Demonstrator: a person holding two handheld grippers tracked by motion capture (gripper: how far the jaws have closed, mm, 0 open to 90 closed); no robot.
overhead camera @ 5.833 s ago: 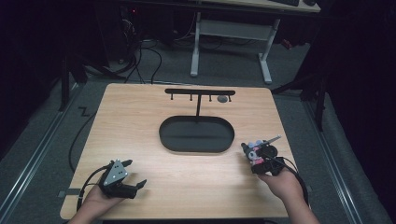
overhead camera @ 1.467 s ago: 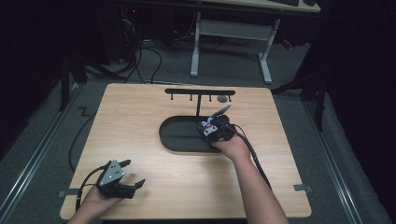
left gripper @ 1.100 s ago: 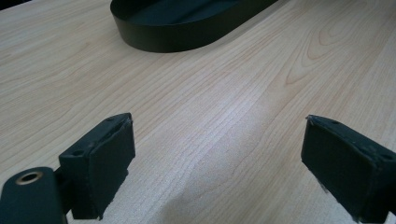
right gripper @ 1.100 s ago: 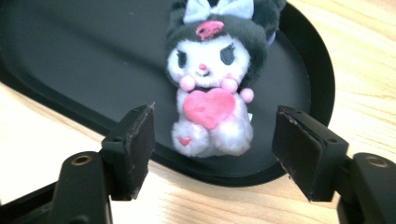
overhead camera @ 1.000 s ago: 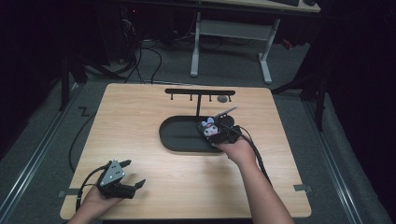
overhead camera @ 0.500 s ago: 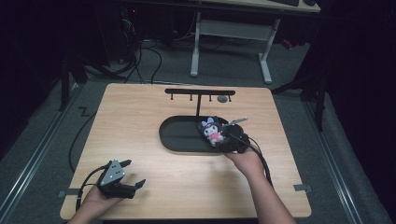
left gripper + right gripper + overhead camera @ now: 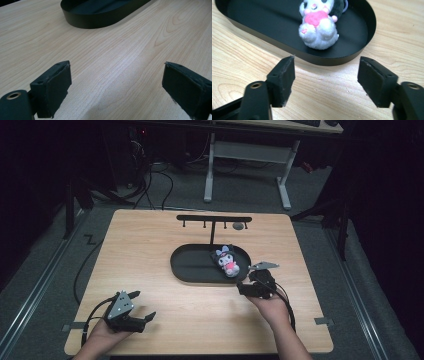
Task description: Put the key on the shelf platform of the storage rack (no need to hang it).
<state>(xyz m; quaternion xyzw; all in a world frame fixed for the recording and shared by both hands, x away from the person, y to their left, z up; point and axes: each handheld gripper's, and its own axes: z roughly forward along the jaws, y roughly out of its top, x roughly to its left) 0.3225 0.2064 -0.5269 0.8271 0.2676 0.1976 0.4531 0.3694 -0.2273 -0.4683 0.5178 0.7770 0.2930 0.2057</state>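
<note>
A small white and pink plush toy (image 7: 227, 261) with a dark hood lies in the right end of the black oval tray (image 7: 192, 270). In the right gripper view the plush toy (image 7: 318, 25) rests on the floor of the tray (image 7: 362, 32), just beyond the jaws. My right gripper (image 7: 244, 287) is open and empty, over the wood just off the tray's near right rim; its own view shows the right gripper (image 7: 325, 77) with jaws wide apart. My left gripper (image 7: 149, 317) rests open and empty near the table's front left. Ahead of the left gripper (image 7: 116, 92) in its view lies the tray (image 7: 100, 15).
A black T-shaped rack (image 7: 214, 220) with small hooks stands behind the tray, a round dark disc (image 7: 239, 226) near its right end. Bare wooden tabletop (image 7: 200, 320) spreads between the two grippers. A cable (image 7: 287, 307) trails from the right gripper. White desk legs (image 7: 285, 185) stand beyond the table.
My right gripper carried the plush toy over the tray, let it go there, opened, and drew back toward the front right. The left gripper has stayed put.
</note>
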